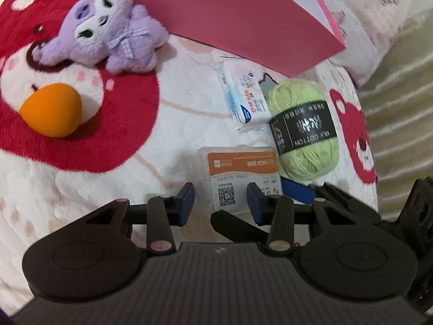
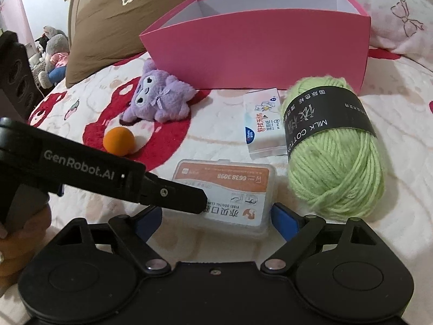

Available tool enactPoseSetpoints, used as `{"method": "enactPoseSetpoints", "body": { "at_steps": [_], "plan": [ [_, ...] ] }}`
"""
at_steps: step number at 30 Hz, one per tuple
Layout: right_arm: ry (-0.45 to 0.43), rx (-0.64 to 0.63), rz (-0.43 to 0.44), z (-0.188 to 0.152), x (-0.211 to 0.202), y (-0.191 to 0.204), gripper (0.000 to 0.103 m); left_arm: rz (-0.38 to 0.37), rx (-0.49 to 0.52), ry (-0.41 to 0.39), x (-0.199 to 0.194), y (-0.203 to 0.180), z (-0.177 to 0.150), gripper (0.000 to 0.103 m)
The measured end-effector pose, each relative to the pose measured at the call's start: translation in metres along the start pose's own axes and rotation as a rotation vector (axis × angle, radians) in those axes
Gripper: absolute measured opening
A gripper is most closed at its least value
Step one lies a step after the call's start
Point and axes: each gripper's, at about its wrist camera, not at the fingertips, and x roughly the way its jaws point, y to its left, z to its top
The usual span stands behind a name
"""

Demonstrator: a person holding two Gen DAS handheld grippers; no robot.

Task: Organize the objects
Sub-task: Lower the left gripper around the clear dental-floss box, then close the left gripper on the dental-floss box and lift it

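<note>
Nothing appears to have gone into the pink box [image 2: 257, 51] yet. What shows of its inside is bare white wall, though its floor is hidden from both cameras, so something low could lie there unseen. It stands open on the bed [image 1: 81, 178], at the far edge of the spread of things.

All five loose things still lie on the blanket in front of it: the purple plush toy [image 2: 159, 100], the orange ball [image 2: 119, 140], the tissue pack [image 2: 263, 124], the green yarn ball [image 2: 335, 151] touching that pack, and nearest the cameras the flat plastic case [image 2: 227, 189] with the orange label.

The case looks like the first to be moved. The right claw [image 2: 216, 218] stands wide, one blue pad on each side of the case's near end, not pressing on it as far as I can see. The left claw [image 1: 220, 200] is narrower, partly open, with the same case's near edge between its fingers and nothing gripped; one of its fingers reaches across the case in the right camera's view.

So the sorting is at its start, with everything left to do.
</note>
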Motion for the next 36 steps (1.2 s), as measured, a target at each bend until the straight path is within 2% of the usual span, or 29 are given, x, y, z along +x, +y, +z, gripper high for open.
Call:
{"method": "enactPoseSetpoints", "body": {
  "at_steps": [4, 9, 12, 16, 22, 26, 31, 36],
  "plan": [
    [0.010, 0.067, 0.052, -0.003, 0.003, -0.017, 0.092, -0.032, -0.084, -0.010, 0.001, 0.012, 0.001, 0.041],
    [-0.018, 0.043, 0.034, -0.002, 0.004, -0.009, 0.092, 0.011, -0.026, -0.039, 0.000, 0.000, 0.000, 0.040],
    [-0.007, 0.020, 0.025, 0.000, 0.006, -0.004, 0.095, 0.045, -0.050, -0.034, 0.001, -0.005, 0.003, 0.041],
    [-0.009, 0.042, 0.026, -0.001, 0.005, -0.007, 0.095, 0.090, -0.028, -0.030, 0.001, -0.015, 0.003, 0.041],
    [0.010, 0.013, 0.025, -0.002, 0.007, -0.006, 0.097, 0.097, -0.050, 0.007, 0.004, -0.013, 0.010, 0.042],
    [0.038, -0.030, -0.016, 0.001, 0.014, 0.004, 0.099, 0.104, -0.043, 0.000, 0.004, -0.013, 0.008, 0.042],
    [0.027, -0.028, -0.046, -0.002, 0.016, 0.008, 0.099, 0.090, -0.053, -0.006, 0.004, -0.007, 0.007, 0.041],
    [0.041, -0.099, -0.120, -0.005, 0.020, 0.018, 0.098, 0.094, -0.035, -0.024, 0.003, -0.010, 0.007, 0.040]
  ]
}}
